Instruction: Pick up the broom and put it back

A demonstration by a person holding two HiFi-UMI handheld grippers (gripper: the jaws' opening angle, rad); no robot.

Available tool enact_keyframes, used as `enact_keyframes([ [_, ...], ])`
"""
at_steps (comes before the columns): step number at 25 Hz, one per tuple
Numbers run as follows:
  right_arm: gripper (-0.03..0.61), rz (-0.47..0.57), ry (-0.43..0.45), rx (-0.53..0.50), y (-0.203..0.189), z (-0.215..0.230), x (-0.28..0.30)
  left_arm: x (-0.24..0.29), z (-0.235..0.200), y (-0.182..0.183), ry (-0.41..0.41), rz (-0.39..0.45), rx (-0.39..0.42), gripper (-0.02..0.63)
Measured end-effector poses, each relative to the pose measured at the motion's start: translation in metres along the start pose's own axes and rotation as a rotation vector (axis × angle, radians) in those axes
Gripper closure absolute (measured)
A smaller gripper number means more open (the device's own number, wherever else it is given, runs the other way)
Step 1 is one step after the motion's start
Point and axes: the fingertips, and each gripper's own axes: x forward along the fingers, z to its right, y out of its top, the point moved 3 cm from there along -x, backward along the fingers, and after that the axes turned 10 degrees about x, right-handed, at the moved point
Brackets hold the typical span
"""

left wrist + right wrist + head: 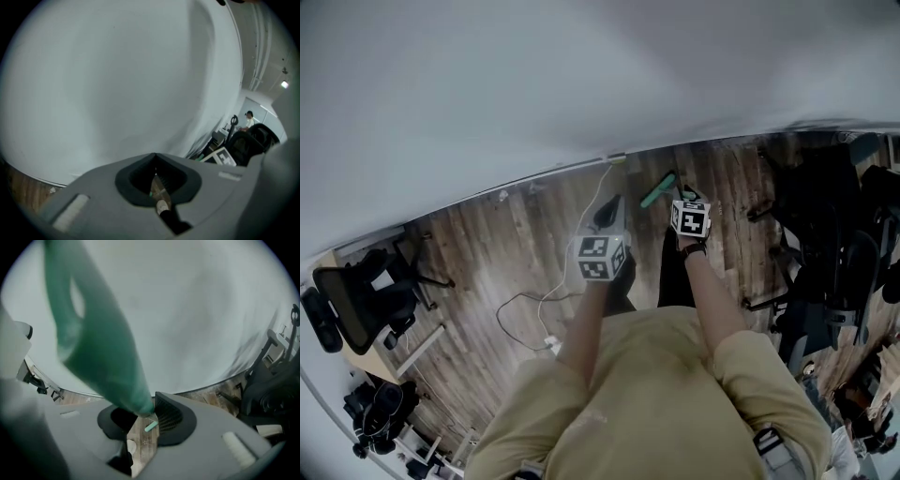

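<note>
The right tool (149, 409) is clenched at its tips on the broom (101, 348), gripping the green handle just below the wide end with the hanging hole. The left tool (153, 171) is closed and empty, at eight o'clock of the right one. In the head view the broom (658, 190) runs toward eleven o'clock from the right tool, above the wood floor (506, 253), with the wall (581, 84) at twelve o'clock.

Judgement: the broom is light and stiff but long. Its smooth plastic may slip, and the far end will swing. A second hold lower on the shaft would steady it.

No container is visible.
</note>
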Motion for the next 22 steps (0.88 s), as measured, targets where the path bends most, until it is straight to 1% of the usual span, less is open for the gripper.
enact_keyframes([
  [2,0.482,0.001,0.007,-0.023,0.005,-0.002,0.015,0.003,-0.006,-0.006,0.009,-0.012,0.009,0.614],
  [5,0.483,-0.014,0.016,-0.054,0.011,-0.01,0.036,0.0,-0.017,-0.014,0.036,-0.02,-0.002,0.614],
  [9,0.483,-0.006,0.075,-0.124,0.029,-0.035,0.061,-0.003,-0.028,-0.023,0.062,-0.033,-0.011,0.614],
  [13,0.48,0.017,0.14,-0.182,0.051,-0.065,0.086,-0.003,-0.033,-0.031,0.065,-0.04,-0.013,0.614],
  [16,0.48,0.022,0.175,-0.213,0.057,-0.079,0.105,-0.005,-0.03,-0.039,0.061,-0.049,-0.02,0.614],
  [19,0.48,0.019,0.197,-0.239,0.062,-0.092,0.12,-0.008,-0.029,-0.051,0.056,-0.063,-0.017,0.614],
  [22,0.479,0.002,0.208,-0.253,0.062,-0.1,0.132,-0.012,-0.034,-0.06,0.07,-0.075,-0.023,0.614],
])
